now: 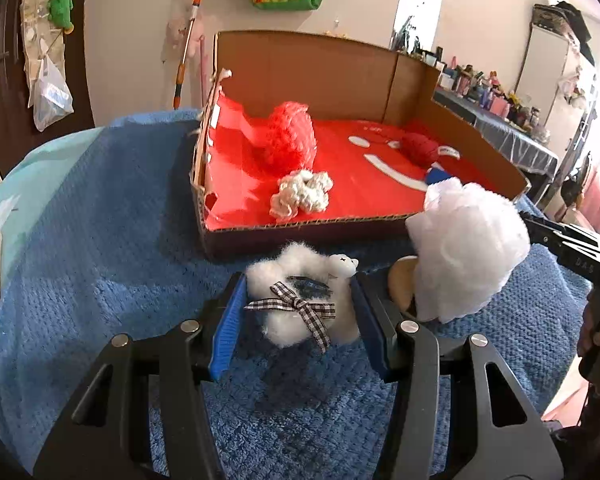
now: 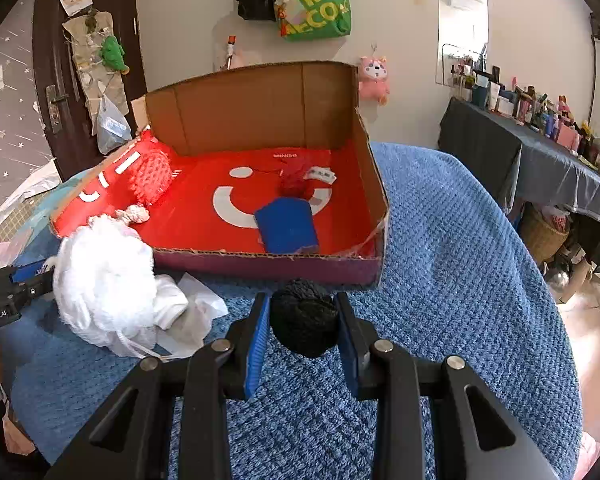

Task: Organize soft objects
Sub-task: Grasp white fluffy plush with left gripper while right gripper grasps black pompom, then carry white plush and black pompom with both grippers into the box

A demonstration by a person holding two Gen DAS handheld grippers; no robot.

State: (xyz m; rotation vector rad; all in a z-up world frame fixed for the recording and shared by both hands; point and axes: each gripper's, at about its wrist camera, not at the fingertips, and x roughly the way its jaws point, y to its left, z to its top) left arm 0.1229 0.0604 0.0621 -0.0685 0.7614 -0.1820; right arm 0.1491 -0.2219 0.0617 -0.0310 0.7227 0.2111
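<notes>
My left gripper (image 1: 299,280) is shut on a fluffy white sheep toy (image 1: 300,312) with a checked bow, which rests on the blue blanket (image 1: 80,240) just in front of the cardboard box (image 1: 300,64). Both blue pads press its sides. In the right wrist view my right gripper (image 2: 302,300) is shut on a black yarn ball (image 2: 304,320) before the box's front wall (image 2: 268,268). Inside the red-lined box lie a red knitted piece (image 1: 290,140), a cream knitted piece (image 1: 300,194), a red yarn ball (image 2: 296,184) and a blue pad (image 2: 286,224).
A big white fluffy bundle (image 1: 468,248) sits on the blanket between the two grippers, with a beige object (image 1: 402,284) and white cloth (image 2: 196,308) beside it. A dark table (image 2: 520,152) crowded with bottles stands at the right. Bags hang on the back wall.
</notes>
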